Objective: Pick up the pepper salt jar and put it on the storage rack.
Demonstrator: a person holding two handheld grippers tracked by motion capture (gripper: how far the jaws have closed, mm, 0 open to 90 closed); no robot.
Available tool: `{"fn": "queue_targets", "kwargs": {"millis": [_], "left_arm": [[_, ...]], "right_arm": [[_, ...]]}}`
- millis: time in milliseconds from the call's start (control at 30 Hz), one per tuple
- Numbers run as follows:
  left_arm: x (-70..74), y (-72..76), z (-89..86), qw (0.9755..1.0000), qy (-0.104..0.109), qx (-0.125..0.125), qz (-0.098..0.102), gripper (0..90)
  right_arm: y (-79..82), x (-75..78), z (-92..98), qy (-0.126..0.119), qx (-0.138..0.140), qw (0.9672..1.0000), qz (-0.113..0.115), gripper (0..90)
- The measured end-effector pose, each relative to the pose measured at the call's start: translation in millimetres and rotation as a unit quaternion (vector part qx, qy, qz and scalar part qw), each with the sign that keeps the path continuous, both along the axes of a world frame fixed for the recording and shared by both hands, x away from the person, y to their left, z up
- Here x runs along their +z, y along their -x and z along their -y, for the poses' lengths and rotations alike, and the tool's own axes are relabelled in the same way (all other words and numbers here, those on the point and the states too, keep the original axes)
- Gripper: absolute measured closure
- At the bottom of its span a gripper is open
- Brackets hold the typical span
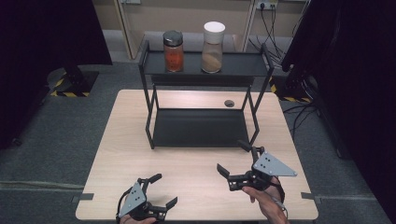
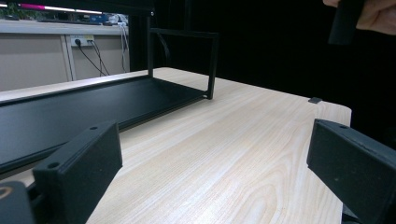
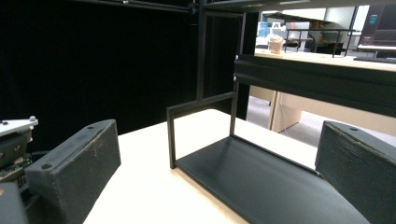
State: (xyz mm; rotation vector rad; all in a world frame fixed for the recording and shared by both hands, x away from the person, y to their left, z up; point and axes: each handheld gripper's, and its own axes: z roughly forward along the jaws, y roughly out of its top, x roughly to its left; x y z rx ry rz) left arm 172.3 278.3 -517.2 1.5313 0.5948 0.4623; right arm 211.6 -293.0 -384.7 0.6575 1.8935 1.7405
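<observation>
The left gripper [image 1: 158,190] is held wide open and empty at the table's [image 1: 196,168] near edge, left of centre; the right gripper [image 1: 233,161] is likewise spread wide, gripping nothing, near the front right corner, just before the black rack [image 1: 198,127]; two jars [image 1: 173,51] are set on its top shelf.

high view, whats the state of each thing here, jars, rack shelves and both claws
left claw: open, holds nothing, low over the table's near edge
right claw: open, holds nothing, in front of the rack
orange jar: upright, dark lid on, on the top shelf
beige jar: upright, white lid on, on the top shelf, apart from the orange jar
top shelf: bears both jars
bottom shelf: bare
</observation>
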Motion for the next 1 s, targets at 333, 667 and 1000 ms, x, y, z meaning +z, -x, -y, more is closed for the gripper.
{"fn": "queue_targets", "kwargs": {"millis": [333, 667, 1000], "left_arm": [[0.0, 0.2, -0.1, 1.0, 0.0, 0.001, 0.0, 2.7], [-0.1, -0.1, -0.2, 1.0, 0.0, 0.001, 0.0, 2.6], [-0.6, -0.4, -0.2, 1.0, -0.001, 0.003, -0.001, 2.7]], "right_arm": [[7.1, -17.8, 0.2, 0.0, 0.0, 1.0, -0.01, 0.4], [13.6, -33.7, -0.5, 0.004, -0.003, 0.9999, -0.013, 0.4], [16.5, -46.9, -1.1, 0.007, 0.002, 0.9998, -0.021, 0.4]]}}
